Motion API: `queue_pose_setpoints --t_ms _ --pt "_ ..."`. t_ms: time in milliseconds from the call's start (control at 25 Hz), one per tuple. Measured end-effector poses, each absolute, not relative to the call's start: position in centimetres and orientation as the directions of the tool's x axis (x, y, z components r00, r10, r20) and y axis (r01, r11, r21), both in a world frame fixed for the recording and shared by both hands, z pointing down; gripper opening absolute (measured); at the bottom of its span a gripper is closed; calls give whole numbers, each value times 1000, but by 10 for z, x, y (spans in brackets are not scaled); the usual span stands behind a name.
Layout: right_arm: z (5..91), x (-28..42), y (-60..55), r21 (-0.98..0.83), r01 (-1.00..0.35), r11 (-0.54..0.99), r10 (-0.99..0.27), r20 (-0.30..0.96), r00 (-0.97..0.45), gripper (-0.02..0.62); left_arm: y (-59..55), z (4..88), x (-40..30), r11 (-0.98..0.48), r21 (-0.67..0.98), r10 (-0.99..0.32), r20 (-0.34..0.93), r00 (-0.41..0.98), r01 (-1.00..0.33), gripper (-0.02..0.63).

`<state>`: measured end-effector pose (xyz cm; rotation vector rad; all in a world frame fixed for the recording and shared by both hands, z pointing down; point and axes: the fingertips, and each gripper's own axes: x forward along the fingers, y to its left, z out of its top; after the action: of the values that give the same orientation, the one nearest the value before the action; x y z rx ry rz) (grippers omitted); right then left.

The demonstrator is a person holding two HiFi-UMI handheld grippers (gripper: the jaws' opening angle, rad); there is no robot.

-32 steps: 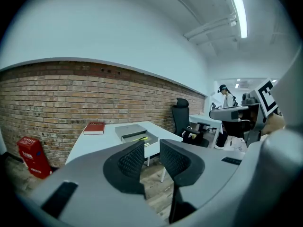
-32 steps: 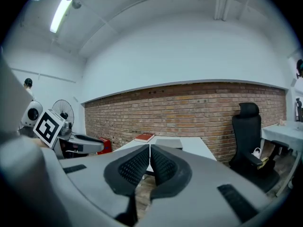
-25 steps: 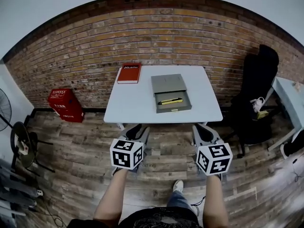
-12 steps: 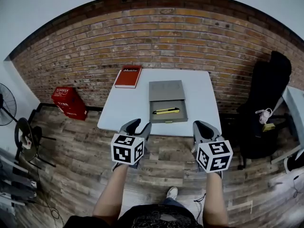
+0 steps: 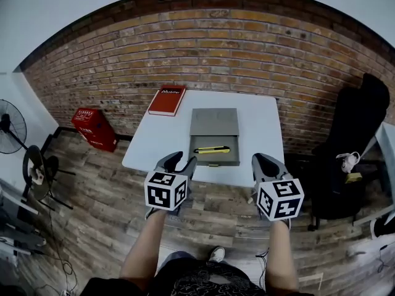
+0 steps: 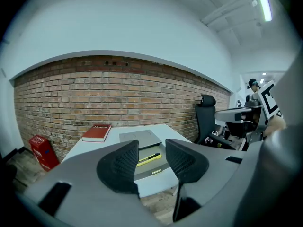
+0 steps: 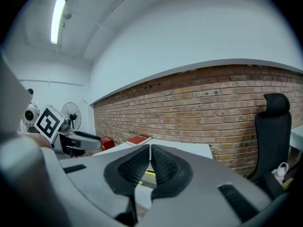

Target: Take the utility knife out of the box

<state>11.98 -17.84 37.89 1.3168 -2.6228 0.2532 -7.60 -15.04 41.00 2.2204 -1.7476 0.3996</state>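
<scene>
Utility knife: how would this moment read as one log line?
utility knife: in open box | left gripper: jaws just opening, empty | right gripper: shut, empty

right tongs (image 7: 149, 151) closed on nothing, facing white table (image 7: 188, 148) and red book (image 7: 139, 139).

White worktop (image 5: 154, 147) dead ahead of both pairs of jaws and lower than them, its near edge just beyond their tips. Two things lie on it. A grey box (image 5: 213, 163) sits open, forward of the gap between the left jaws and the right jaws, close to that near edge, its lid flat on the far side. A red book (image 5: 167, 99) lies further out, ahead and left of the left jaws, at the far corner, apart from the box.
</scene>
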Motion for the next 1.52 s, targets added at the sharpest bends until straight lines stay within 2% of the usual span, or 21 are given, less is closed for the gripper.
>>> queue_pose_setpoints --t_ms 280,560,1040,1520 --pt "380 115 -198 -75 -796 600 -764 242 -598 21 -170 411 -79 -221 28 -893 395 214 -975 179" --pt "387 115 -227 -62 -824 564 -789 256 -559 21 -217 410 -82 -273 18 -891 373 259 -962 178" --pt "381 89 -293 -28 -866 500 -828 278 -487 21 -297 417 -95 -398 31 -843 382 379 -917 179" --pt "391 72 -321 -17 -884 468 -838 309 -450 21 -333 455 -77 -580 -6 -721 469 510 -815 179"
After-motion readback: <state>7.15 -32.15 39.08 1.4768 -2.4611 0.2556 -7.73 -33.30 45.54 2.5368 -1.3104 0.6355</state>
